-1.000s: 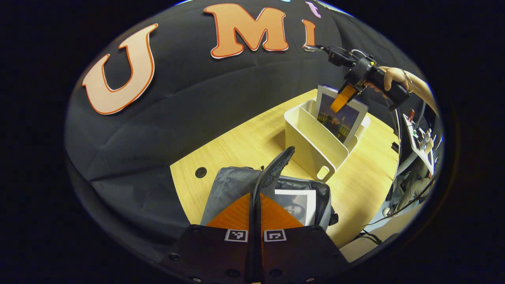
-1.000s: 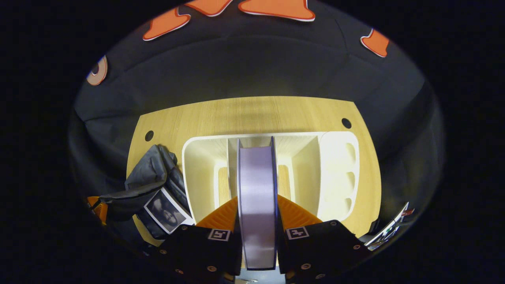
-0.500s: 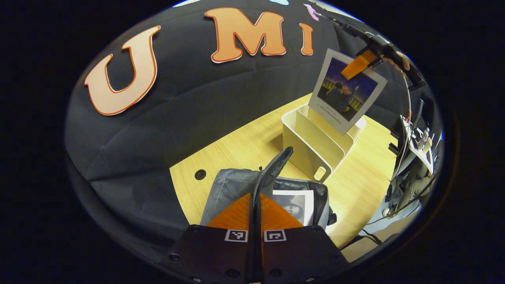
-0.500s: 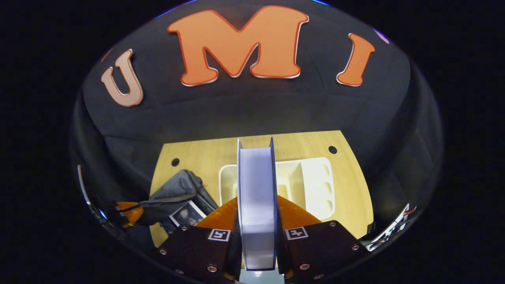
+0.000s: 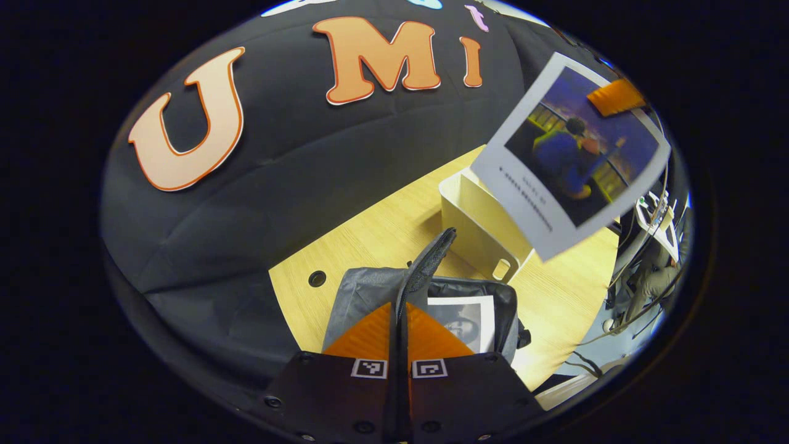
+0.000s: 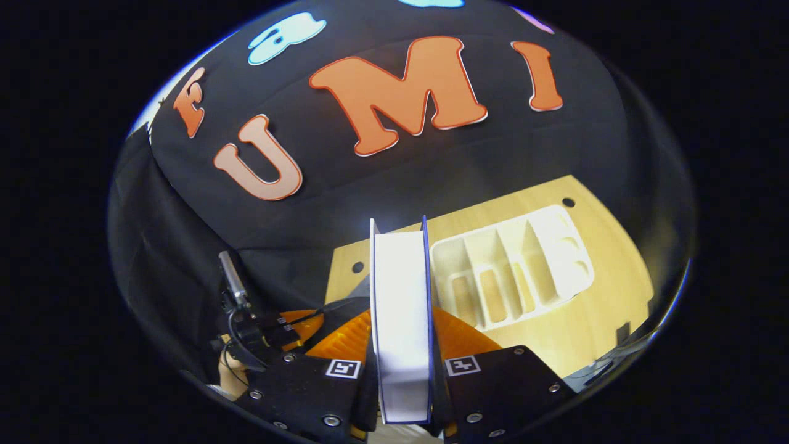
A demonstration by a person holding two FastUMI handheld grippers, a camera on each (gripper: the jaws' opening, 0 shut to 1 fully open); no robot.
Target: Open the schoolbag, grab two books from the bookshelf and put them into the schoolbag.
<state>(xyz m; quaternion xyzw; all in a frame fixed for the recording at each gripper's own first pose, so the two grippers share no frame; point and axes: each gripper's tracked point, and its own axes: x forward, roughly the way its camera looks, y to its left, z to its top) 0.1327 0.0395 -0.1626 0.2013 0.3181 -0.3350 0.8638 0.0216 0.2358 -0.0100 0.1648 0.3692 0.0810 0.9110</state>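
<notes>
Schoolbag (image 5: 431,296) flap being pinched by closed left gripper (image 5: 397,345) at bottom center, book (image 6: 400,320) being clamped by right gripper (image 6: 400,376), upper right of bookshelf (image 5: 474,222).

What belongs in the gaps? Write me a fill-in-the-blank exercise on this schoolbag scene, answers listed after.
1. The right gripper is shut on a white-bordered ____, carried in the air above the pale wooden table.
2. The left gripper pinches the ____ of the open grey fabric schoolbag.
3. One black-and-white-covered book already lies ____ the schoolbag.
4. The cream plastic bookshelf now holds ____ books.

Missing words: book; flap; inside; no
</notes>
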